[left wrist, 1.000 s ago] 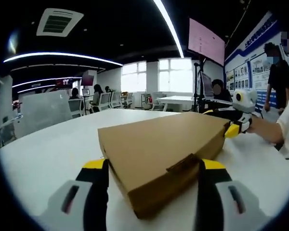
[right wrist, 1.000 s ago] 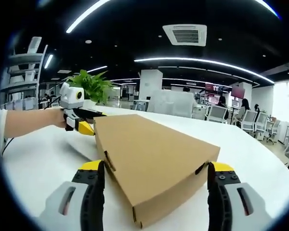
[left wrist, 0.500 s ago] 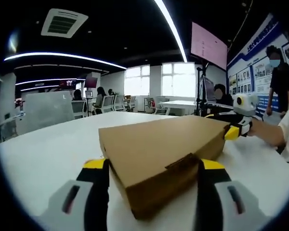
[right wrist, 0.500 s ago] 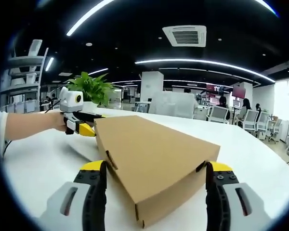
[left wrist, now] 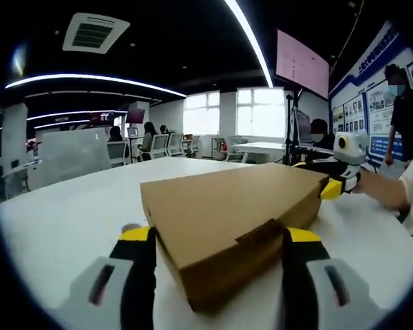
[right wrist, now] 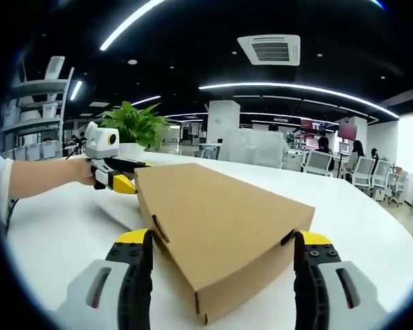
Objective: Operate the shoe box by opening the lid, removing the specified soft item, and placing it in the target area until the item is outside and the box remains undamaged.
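Left gripper view: shoe box (left wrist: 227, 220) flat on white table (left wrist: 62, 220), lid down, straddled at one end by spread left gripper (left wrist: 217, 275). Right gripper (left wrist: 334, 182) at far corner. Right gripper view: right gripper (right wrist: 217, 275) spread across opposite end. Barely any shift since a second ago; lid unopened, soft item presumably inside.
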`<state>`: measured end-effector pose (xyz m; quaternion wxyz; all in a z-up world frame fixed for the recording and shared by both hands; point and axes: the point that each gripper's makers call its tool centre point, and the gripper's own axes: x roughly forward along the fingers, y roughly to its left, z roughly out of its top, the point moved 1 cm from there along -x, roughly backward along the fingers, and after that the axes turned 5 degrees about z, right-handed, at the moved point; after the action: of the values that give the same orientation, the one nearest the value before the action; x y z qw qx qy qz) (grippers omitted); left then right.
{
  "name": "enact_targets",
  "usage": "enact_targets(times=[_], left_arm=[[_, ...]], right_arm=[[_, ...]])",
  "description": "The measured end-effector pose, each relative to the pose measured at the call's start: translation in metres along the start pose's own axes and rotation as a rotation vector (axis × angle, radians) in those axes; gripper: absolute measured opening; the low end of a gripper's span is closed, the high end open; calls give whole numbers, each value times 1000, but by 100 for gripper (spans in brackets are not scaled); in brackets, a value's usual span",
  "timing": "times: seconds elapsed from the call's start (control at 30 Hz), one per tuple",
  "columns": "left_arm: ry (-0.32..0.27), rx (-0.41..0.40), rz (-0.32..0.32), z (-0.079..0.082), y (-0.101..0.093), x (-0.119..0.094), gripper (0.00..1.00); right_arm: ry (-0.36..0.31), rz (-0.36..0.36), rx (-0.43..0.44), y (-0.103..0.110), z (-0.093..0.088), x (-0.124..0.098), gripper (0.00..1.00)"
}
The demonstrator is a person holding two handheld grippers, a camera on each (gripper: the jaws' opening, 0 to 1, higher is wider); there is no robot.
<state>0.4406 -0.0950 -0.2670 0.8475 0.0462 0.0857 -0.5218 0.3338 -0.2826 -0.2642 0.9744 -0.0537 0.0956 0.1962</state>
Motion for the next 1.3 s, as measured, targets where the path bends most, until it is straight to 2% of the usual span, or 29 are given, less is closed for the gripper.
enact_targets(times=[0.37,0.47,0.87,0.97,1.3], left_arm=[[-8,-6,23,-1,-7,-7,75],[-32,-17,34,-2,-10,-12,75],[-24,-25,65,-3,-22,-23,75],[-41,-47,66,-3,-23,-25,75],[-14,-45,76,-3,-28,-27,75]], right_arm=[[-4,26,-7,3,-1,-4,86],[-8,35,-10,5,-1,-7,86],[-16,62,-8,11,-3,-17,85],[-20,68,-9,12,-2,-17,85],[-16,77,-10,14,0,-21,85]])
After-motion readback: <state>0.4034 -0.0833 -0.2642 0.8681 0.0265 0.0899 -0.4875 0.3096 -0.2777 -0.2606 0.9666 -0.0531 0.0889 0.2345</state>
